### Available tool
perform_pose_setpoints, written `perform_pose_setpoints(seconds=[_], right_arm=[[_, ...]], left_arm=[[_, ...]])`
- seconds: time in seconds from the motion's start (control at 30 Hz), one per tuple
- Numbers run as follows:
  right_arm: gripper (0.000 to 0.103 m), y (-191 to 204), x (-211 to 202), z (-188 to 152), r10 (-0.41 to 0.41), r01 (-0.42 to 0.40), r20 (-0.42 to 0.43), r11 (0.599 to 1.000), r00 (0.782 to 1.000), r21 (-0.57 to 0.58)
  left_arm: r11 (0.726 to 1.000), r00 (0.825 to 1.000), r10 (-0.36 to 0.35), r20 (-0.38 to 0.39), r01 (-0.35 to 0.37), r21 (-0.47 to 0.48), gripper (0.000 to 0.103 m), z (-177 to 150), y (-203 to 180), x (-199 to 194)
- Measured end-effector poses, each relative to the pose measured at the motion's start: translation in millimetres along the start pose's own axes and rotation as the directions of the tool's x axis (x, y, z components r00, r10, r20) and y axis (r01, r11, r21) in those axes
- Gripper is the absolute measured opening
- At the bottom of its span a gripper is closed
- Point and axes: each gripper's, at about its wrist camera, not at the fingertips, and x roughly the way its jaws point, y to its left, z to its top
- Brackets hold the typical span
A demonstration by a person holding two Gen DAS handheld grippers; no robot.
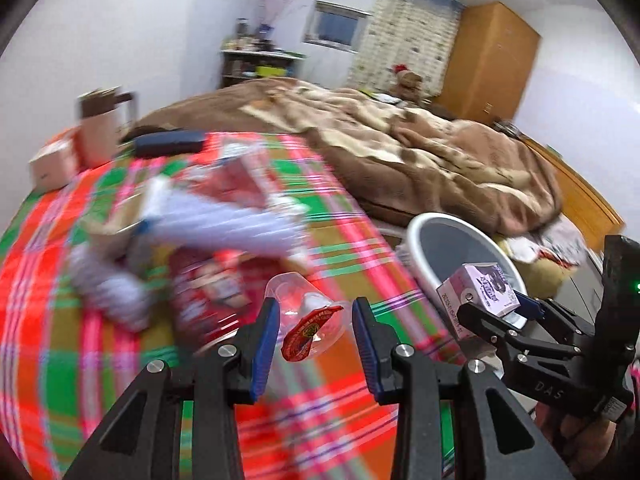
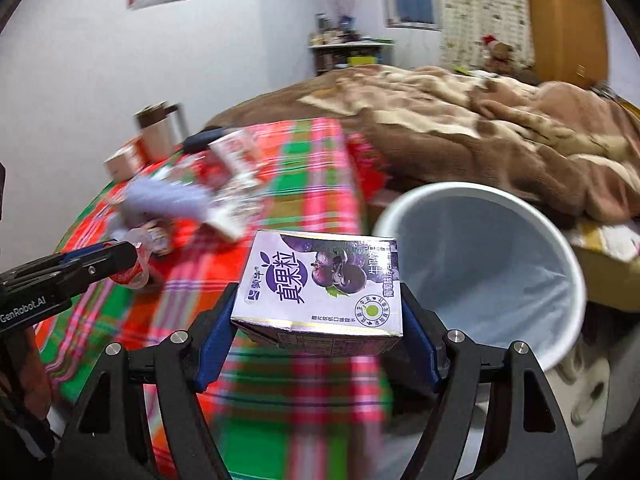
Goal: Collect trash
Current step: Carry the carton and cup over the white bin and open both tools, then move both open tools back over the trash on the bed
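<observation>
My right gripper (image 2: 320, 312) is shut on a purple drink carton (image 2: 320, 288) and holds it above the table's right edge, just left of the white trash bin (image 2: 560, 248); the carton (image 1: 480, 296) and bin (image 1: 420, 240) also show in the left wrist view. My left gripper (image 1: 314, 332) holds a clear plastic cup with a torn red lid (image 1: 308, 320) between its fingers above the plaid tablecloth (image 1: 340, 240). A blurred heap of wrappers and packets (image 1: 192, 232) lies on the table behind it.
A brown jug (image 1: 100, 128), a small cardboard box (image 1: 52, 164) and a dark case (image 1: 168, 142) stand at the table's far edge. A bed with a brown blanket (image 1: 420, 140) lies behind the table and bin. A wooden wardrobe (image 1: 488, 60) stands at the back right.
</observation>
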Motion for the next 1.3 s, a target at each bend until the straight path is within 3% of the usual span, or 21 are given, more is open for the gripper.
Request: perform_pose_setpoints(seconds=[0.2,0.4,0.63,0.83,0.97,1.07,1.3], right_arm=[[0.076,-49,5,0,-0.083,0.083,-0.007,0.993,0.997,0.086],[0.076,-81,12,-3,-0.131,0.134,-0.035,0.983,0.991,0.127],[0.076,-104,19,-8,-0.144,0.154,-0.074,0.978,0.987,0.143],[0.076,-111,23,-12,-0.136,0.148,-0.086,0.978,0.987,0.144],[0.076,-112,23,-12,-0.138,0.149,-0.086,0.978,0.987,0.147],[0.076,-113,21,-11,-0.145,0.156,-0.081,0.977,0.986,0.147],[0.076,-108,10,-7,-0.139,0.144,-0.046,0.979,0.989,0.142]], left_arm=[[0.991,0.994,-0.101,-0.041,0.104,0.083,0.038,17,-58,40],[0.971,0.977,-0.187,-0.101,0.2,0.134,0.038,30,-105,85],[0.948,0.953,-0.25,-0.171,0.276,0.157,0.038,34,-134,127],[0.939,0.936,-0.279,-0.214,0.313,0.145,0.039,30,-137,141],[0.943,0.937,-0.276,-0.215,0.307,0.127,0.042,29,-134,144],[0.945,0.94,-0.276,-0.2,0.304,0.124,0.054,30,-131,138],[0.96,0.96,-0.239,-0.146,0.256,0.112,0.054,30,-118,111]])
